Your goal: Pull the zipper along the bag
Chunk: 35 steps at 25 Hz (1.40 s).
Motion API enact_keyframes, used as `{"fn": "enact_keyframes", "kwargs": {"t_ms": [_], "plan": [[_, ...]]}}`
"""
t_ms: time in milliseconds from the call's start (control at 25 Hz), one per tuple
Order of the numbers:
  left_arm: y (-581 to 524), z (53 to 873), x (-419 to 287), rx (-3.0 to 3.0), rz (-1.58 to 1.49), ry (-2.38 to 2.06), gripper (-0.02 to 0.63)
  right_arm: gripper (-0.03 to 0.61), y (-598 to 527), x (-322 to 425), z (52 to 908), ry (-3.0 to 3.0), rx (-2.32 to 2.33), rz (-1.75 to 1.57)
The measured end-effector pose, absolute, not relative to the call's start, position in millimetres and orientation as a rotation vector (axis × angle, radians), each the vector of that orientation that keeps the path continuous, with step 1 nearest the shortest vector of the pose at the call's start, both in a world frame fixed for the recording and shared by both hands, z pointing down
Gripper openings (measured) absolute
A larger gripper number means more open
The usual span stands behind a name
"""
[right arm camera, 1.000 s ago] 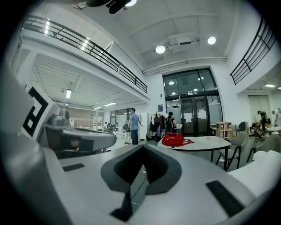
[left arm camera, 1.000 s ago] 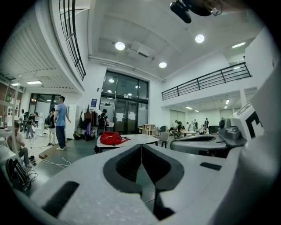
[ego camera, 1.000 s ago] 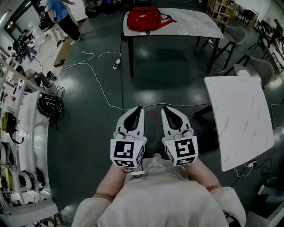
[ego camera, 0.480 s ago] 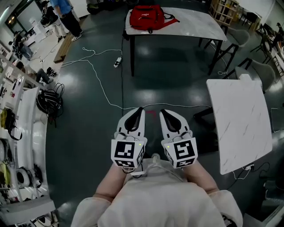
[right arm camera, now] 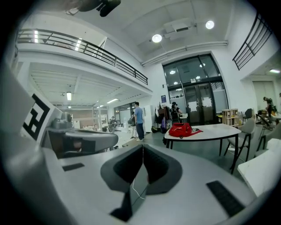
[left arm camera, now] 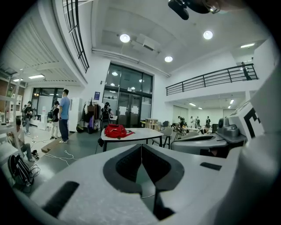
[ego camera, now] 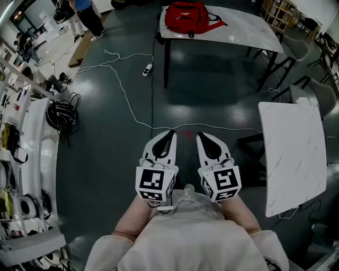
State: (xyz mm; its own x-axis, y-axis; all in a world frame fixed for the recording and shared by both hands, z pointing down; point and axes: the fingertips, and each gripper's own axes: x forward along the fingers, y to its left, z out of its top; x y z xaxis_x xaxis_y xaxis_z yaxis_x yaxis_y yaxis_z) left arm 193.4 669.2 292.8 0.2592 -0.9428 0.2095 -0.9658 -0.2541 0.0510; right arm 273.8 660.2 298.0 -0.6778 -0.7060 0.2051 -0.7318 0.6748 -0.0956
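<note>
Can't really say anything about the zipper. The red backpack is too far off and too small to pick out any zip or pull. There's a white logo on its upper face, but it's unreadable.

The bag lies flat at the left end of the far marble-top table, well apart from both tools. Its long side runs roughly along the table and the straps trail off to the right.

The left gripper and right gripper sit side by side in front of the person, both pointing toward that table. Both have their jaws pressed together with nothing in them.

The hands holding them are hidden under the marker cubes, which only carry black-and-white squares, no text. A bystander top-left is cut off by the frame edge, so only the legs show.
</note>
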Motion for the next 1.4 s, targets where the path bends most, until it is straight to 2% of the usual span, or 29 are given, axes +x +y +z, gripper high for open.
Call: {"fn": "enact_keyframes", "kwargs": {"t_ms": [480,920,1400], "plan": [[546.1,283.9,82.6,2.403,0.165,-1.75,0.02,0.028,544.7,169.7,288.8,-2.639,1.217,0.091],[467.2,288.9,-19.5,2.36,0.142,-1.699,0.02,0.028,449.9,95.4,283.4,-2.587,1.261,0.124],[350.1,313.8,-47.1,2.228,0.182,-1.778,0.02,0.028,321.9,73.7,312.2,-2.61,1.127,0.183]]}}
